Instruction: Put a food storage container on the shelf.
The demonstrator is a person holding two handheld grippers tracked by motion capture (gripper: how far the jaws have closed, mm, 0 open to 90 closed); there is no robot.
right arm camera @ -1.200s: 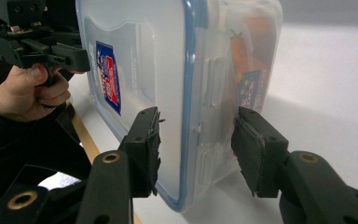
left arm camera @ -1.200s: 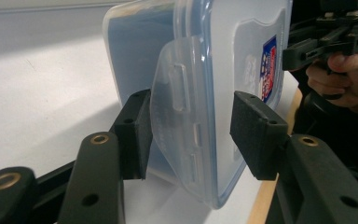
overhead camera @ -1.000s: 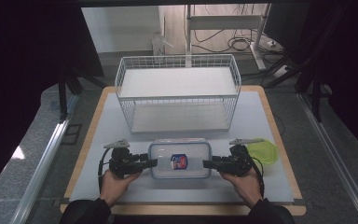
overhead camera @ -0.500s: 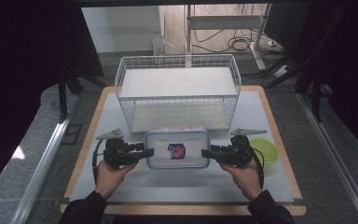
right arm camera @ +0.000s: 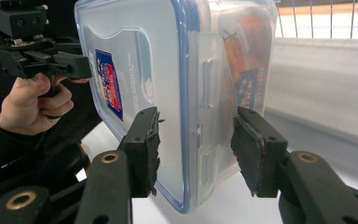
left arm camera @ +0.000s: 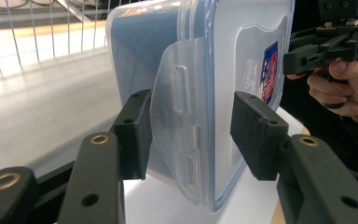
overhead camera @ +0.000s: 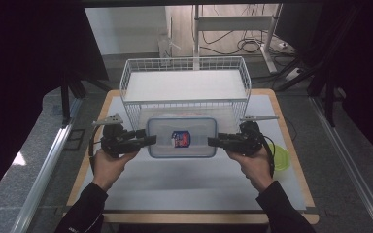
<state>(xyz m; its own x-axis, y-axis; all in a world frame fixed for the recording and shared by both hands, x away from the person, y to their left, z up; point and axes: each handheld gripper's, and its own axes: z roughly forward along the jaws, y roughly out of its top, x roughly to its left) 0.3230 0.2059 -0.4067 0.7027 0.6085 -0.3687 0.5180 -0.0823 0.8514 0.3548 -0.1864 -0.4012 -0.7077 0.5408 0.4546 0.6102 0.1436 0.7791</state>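
Lifted since the earlier frame, the plastic box (overhead camera: 181, 137) now hangs above the white counter (overhead camera: 194, 179), just before the wire basket (overhead camera: 184, 87). Dark room, cables on the floor behind. Its red-and-blue label (overhead camera: 180, 139) is unreadable. Clear body, blue-rimmed lid, side clips. Left hand-held gripper (overhead camera: 148, 141) and right hand-held gripper (overhead camera: 213, 141) each clamp one end.

Glossy clear plastic container (overhead camera: 181, 137); white wire basket (overhead camera: 185, 87); matt tabletop (overhead camera: 189, 179).
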